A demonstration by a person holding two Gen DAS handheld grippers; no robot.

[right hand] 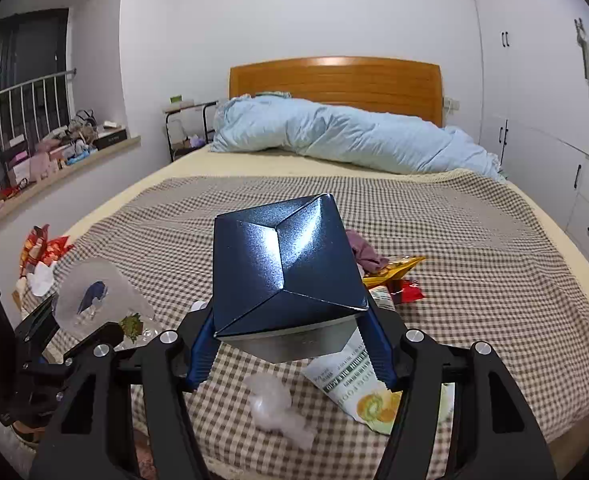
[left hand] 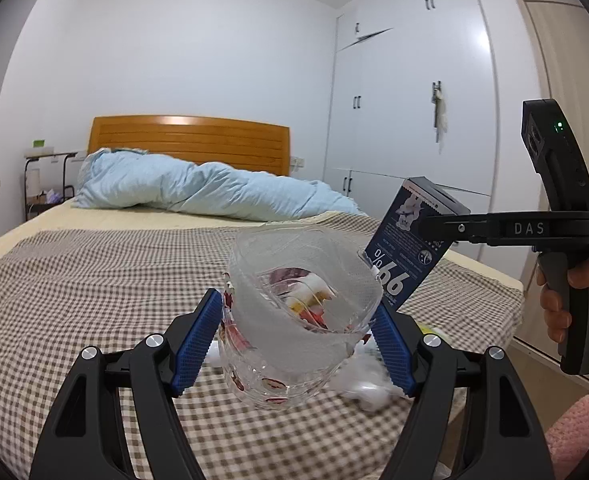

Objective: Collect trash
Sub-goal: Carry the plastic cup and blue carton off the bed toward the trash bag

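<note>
Gripping a clear plastic container (left hand: 294, 320) between the left gripper (left hand: 298, 344) fingers, mouth tilted up and toward the right, wrappers already lying inside. Clamping a dark blue carton (right hand: 286, 276) in the right gripper (right hand: 290, 344), fingers partly spread against its two sides. Hanging just right of the container's rim and slightly above it, long axis slanting down toward the mouth; judging the drop a short shift leftward. Lying beyond on the checked bedspread (right hand: 474, 248): a white pouch (right hand: 354, 384), crumpled film (right hand: 274, 404), snack wrappers (right hand: 398, 276).

Dark blue box (left hand: 406, 248) — "99%"; right tool (left hand: 446, 226) — "DAS"
</note>
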